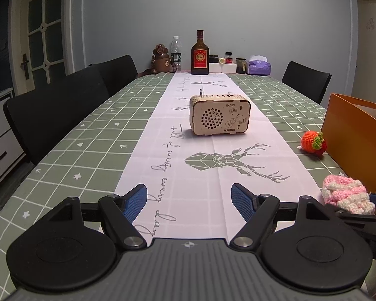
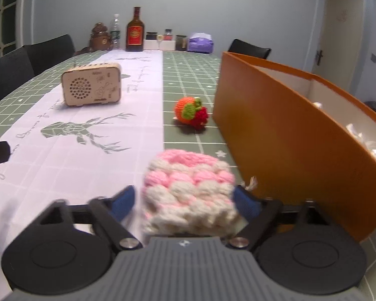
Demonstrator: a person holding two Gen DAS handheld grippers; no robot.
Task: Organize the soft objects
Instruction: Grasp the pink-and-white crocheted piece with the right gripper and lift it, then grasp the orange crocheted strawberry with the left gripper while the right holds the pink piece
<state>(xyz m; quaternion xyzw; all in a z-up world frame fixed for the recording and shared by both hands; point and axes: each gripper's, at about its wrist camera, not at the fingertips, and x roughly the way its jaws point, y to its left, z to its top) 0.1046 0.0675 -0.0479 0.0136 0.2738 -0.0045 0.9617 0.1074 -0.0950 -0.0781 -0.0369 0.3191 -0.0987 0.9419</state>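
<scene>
A pink and white knitted piece (image 2: 189, 190) lies on the table between the fingers of my right gripper (image 2: 185, 200), which is open around it; whether the pads touch it I cannot tell. It also shows in the left wrist view (image 1: 347, 194) at the right edge. An orange knitted ball with a green leaf and a red knitted bit (image 2: 191, 111) lies further ahead, beside the orange box (image 2: 288, 135); it also shows in the left wrist view (image 1: 313, 141). My left gripper (image 1: 189, 202) is open and empty over the white runner.
A wooden radio (image 1: 219, 118) stands mid-table on the runner. The orange box (image 1: 351, 135) holds pale items at the right. Bottles, jars, a tissue pack (image 1: 259, 66) and a bear flask (image 1: 161, 60) line the far end. Black chairs (image 1: 55, 107) flank the table.
</scene>
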